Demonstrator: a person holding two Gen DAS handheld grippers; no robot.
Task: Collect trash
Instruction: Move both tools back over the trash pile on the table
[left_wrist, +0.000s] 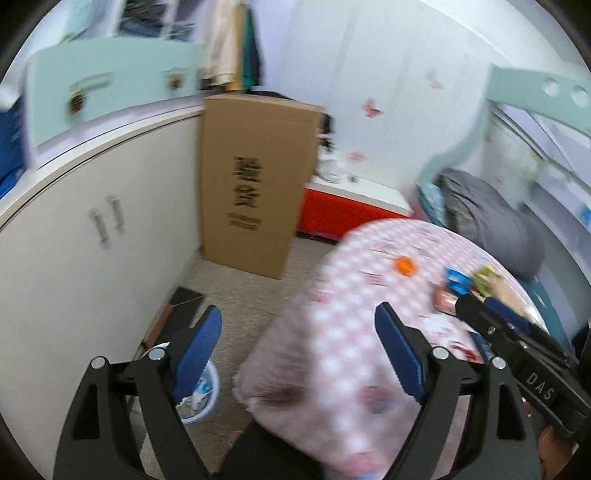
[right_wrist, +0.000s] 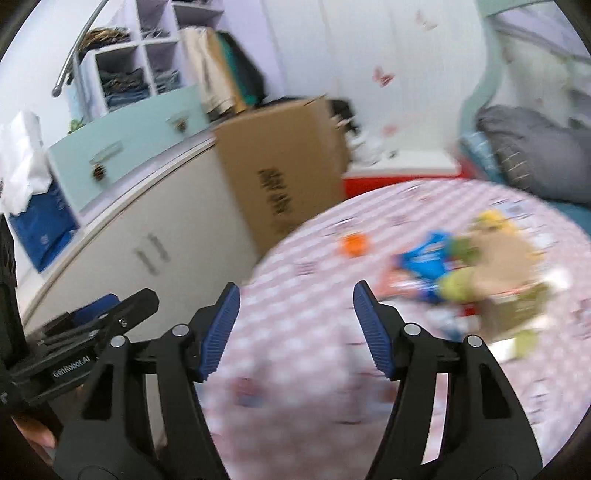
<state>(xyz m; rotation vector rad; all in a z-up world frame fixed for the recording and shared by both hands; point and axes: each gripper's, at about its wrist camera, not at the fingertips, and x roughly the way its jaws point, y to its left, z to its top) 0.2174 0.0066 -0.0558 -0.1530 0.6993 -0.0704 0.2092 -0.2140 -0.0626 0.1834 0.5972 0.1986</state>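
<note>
Both claws, left (left_wrist: 298, 354) and right (right_wrist: 295, 332), gape empty; the wrappers (right_wrist: 424, 264) at right look light, crinkly, best pinched by an edge.

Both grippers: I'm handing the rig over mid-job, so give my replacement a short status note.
Left gripper: open, empty. Right gripper: open, empty.
Trash: orange scrap, blue wrapper and a blurred pile of yellow-green packets lie on the pink checked bedcover.
Bin: on the floor beside the bed, already holding some wrappers.
Left: carry the bed's remaining pieces to the bin.
</note>
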